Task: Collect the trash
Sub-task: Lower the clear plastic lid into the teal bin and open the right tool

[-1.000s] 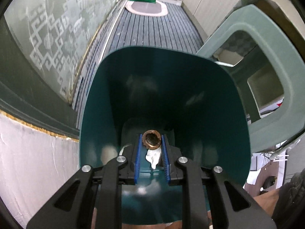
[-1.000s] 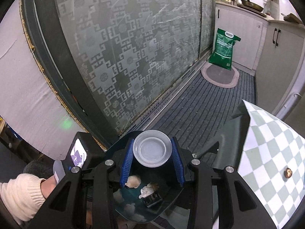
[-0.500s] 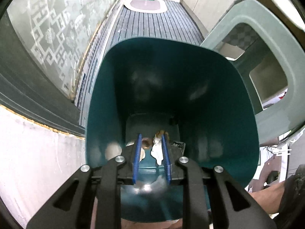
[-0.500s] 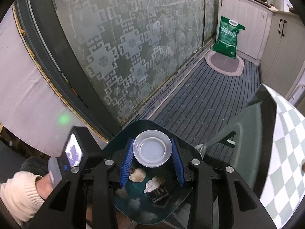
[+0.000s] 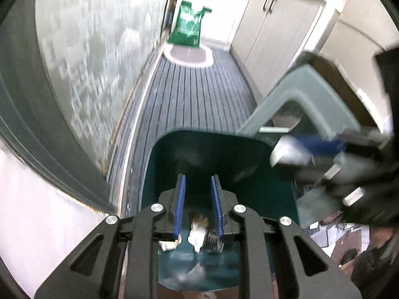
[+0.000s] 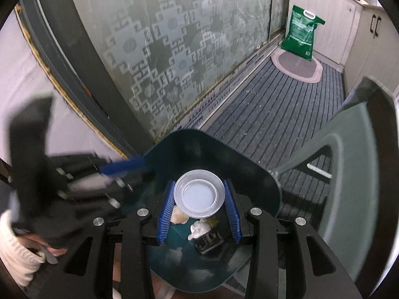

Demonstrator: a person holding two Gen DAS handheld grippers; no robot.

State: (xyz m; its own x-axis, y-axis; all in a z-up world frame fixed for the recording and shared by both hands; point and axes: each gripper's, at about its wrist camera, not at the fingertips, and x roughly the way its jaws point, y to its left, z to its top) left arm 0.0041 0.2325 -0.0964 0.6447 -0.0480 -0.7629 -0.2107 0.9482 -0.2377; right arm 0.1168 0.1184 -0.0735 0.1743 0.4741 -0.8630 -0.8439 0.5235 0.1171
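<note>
A dark teal bin (image 5: 249, 174) stands on the striped floor. My left gripper (image 5: 198, 178) hangs over its near side, jaws closing with nothing between them. A white tissue (image 5: 197, 234) and a brown scrap (image 5: 199, 219) lie at the bottom. Blurred at the right, a clear round plastic lid (image 5: 289, 154) enters over the rim. In the right wrist view my right gripper (image 6: 199, 182) is shut on that lid (image 6: 198, 196) above the bin (image 6: 189, 134). Under it lie a tissue (image 6: 199, 228), a small black packet (image 6: 208, 241) and a pale scrap (image 6: 178, 216). The left gripper's blue finger (image 6: 122, 167) shows blurred at the left rim.
A grey-green plastic stool (image 5: 306, 94) (image 6: 349, 174) stands right beside the bin. A patterned frosted glass door (image 6: 174, 49) runs along the left. A green sack (image 6: 301, 32) and an oval mat (image 6: 296, 67) lie at the far end. A white sleeve (image 6: 15, 249) shows at lower left.
The left gripper let a brown piece and a tissue drop into the bin, then lifted up out of it. The right gripper has come down toward the bin with the lid.
</note>
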